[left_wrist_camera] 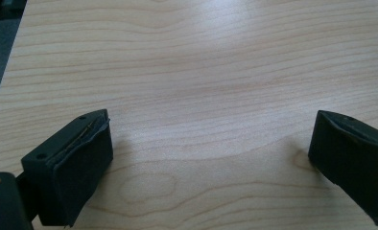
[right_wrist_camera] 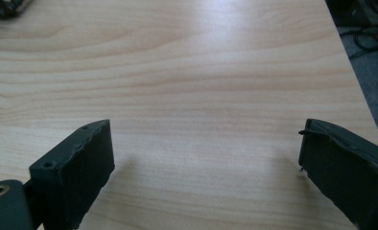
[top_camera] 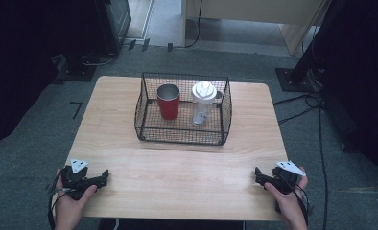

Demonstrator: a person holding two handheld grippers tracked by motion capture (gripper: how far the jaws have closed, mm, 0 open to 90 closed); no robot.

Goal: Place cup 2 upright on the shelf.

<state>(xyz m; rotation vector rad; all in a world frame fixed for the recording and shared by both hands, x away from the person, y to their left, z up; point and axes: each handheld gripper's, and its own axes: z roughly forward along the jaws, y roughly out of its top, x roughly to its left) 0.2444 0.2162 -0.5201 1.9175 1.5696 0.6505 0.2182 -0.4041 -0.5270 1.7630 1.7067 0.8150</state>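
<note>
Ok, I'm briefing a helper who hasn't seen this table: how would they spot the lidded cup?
On the wooden table stands a black wire basket with two cups inside. The lidded cup is the right one: clear, with a white lid, whereas the red cup beside it is open-topped.

lab or test room, not a home. bare wooden desk (top_camera: 177, 177) alone on grey carpet floor (top_camera: 57, 110), black stand bases (top_camera: 76, 72) at both sides, loose cables (top_camera: 302, 103) trailing, dark curtains around the setup.
</note>
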